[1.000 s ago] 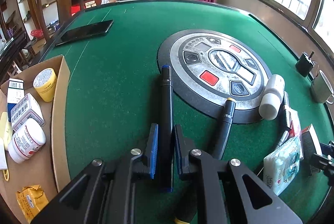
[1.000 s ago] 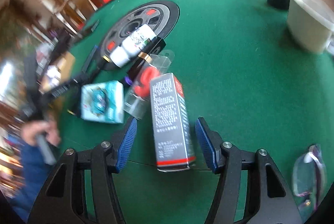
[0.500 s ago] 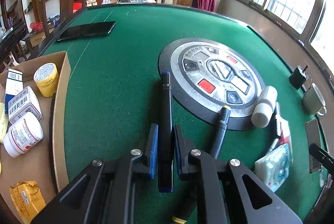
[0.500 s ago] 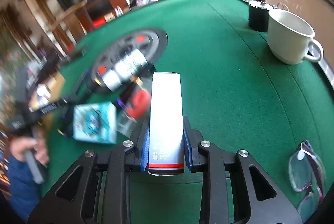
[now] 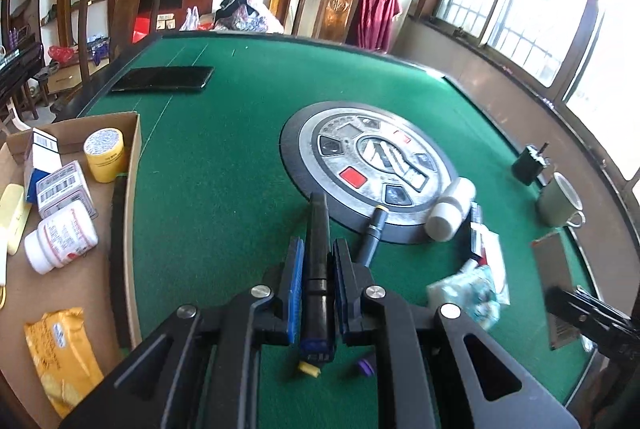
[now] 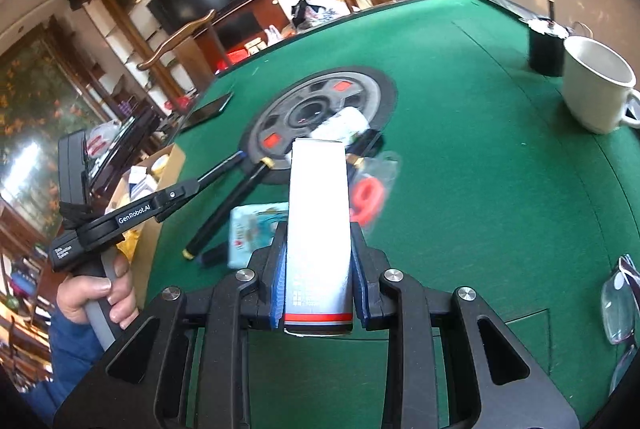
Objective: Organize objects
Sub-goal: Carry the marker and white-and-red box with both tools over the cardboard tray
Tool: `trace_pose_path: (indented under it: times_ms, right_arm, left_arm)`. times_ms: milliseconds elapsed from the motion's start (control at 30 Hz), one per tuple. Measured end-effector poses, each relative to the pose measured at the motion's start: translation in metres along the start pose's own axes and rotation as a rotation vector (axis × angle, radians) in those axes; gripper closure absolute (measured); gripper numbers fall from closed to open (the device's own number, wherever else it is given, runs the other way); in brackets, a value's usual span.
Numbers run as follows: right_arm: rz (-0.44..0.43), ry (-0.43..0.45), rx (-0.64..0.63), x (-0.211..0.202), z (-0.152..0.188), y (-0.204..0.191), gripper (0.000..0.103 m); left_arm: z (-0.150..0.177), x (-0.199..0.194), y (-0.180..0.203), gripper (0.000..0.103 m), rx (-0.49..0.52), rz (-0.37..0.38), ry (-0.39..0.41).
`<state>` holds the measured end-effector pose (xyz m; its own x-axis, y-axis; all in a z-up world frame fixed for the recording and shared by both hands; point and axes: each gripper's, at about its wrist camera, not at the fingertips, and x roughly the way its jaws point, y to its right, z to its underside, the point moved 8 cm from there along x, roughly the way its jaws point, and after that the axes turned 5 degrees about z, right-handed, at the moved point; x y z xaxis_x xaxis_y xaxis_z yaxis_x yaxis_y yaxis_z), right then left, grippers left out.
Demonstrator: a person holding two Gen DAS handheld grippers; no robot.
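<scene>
My left gripper (image 5: 315, 249) is shut on a black pen (image 5: 318, 221) with a blue rear end, held just above the green felt and pointing at the round control panel (image 5: 372, 165). In the right wrist view the same left gripper (image 6: 194, 186) shows at the left, with a hand (image 6: 96, 293) on its handle. My right gripper (image 6: 318, 241) is shut on a tall white box (image 6: 318, 197) with a red stripe, lifted off the felt. A cardboard box (image 5: 132, 165) at the left holds a yellow jar (image 5: 105, 154), a white bottle (image 5: 60, 241) and several packets.
On the felt lie a second black pen (image 5: 372, 235), a white bottle (image 5: 450, 215), a tissue pack (image 6: 252, 229) and a red item in a clear packet (image 6: 368, 199). A mug (image 6: 596, 85) and a black holder (image 6: 546, 47) stand at the right, glasses (image 6: 618, 299) near the edge. A phone (image 5: 162, 79) lies far left.
The right gripper's jaws closed on the white box and raised it off the felt. The left gripper rose and drew back with the pen still in its grip.
</scene>
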<state>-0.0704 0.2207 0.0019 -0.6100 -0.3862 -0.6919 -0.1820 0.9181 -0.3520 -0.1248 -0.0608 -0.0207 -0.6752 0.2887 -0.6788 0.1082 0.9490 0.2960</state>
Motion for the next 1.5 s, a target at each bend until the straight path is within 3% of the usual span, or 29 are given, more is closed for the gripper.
trace_pose_path:
  times_ms: [100,367,700,800,967,1067,1500]
  right_arm:
    - [-0.013,-0.003,-0.027,-0.001,0.002,-0.013,0.077]
    - [-0.028,-0.055,-0.08,0.007,0.016,-0.036,0.077]
    - [-0.048,-0.083,-0.093,0.011,0.028,-0.033,0.077]
    - [-0.055,-0.085,-0.085,0.011,0.03,-0.028,0.077]
    - [-0.07,-0.081,-0.073,0.009,0.033,-0.021,0.077]
    - [-0.069,-0.083,-0.068,0.008,0.035,-0.018,0.077]
    - [-0.079,-0.091,-0.093,0.006,0.036,-0.041,0.077]
  left_arm:
    - [0.006,-0.01,-0.001,0.09,0.002,0.008,0.002]
    - [0.033,-0.005,-0.003,0.09,0.028,0.002,-0.091]
    - [0.032,0.019,-0.003,0.09,0.037,-0.052,-0.159]
    - [0.033,0.032,-0.006,0.088,0.014,-0.046,-0.213]
    - [0.032,0.035,-0.006,0.09,0.016,-0.059,-0.182]
    - [0.033,0.027,-0.005,0.09,-0.009,-0.019,-0.159]
    - [0.027,-0.059,-0.013,0.09,-0.062,0.09,-0.009]
